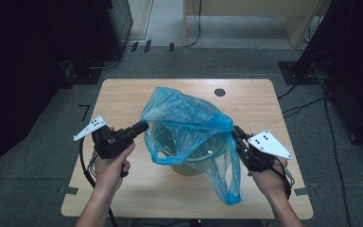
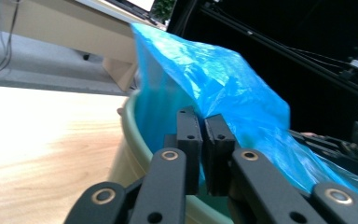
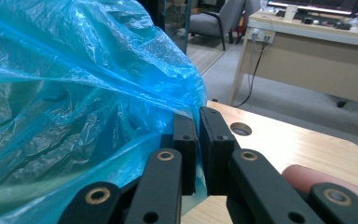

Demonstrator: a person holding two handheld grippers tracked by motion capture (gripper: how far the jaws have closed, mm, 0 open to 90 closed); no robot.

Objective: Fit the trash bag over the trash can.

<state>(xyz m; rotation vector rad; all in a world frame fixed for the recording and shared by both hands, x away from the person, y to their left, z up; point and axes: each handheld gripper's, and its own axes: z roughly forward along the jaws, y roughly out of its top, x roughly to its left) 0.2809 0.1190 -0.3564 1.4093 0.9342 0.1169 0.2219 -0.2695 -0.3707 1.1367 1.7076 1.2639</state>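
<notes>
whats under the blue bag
A pale green bin on the table, showing through the bag. The film covers its inside, so any contents cannot be seen.

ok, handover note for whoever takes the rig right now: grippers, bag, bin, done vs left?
Left gripper: shut on the blue bag at its left edge.
Right gripper: shut on the bag's right edge.
Bag: stretched over the pale green bin in the middle of the table, part inside, a loose tail hanging down the front right.
Done: both edges gripped, bag partly in the bin.
Left: probably pull the rim over the bin's edge all round.
</notes>
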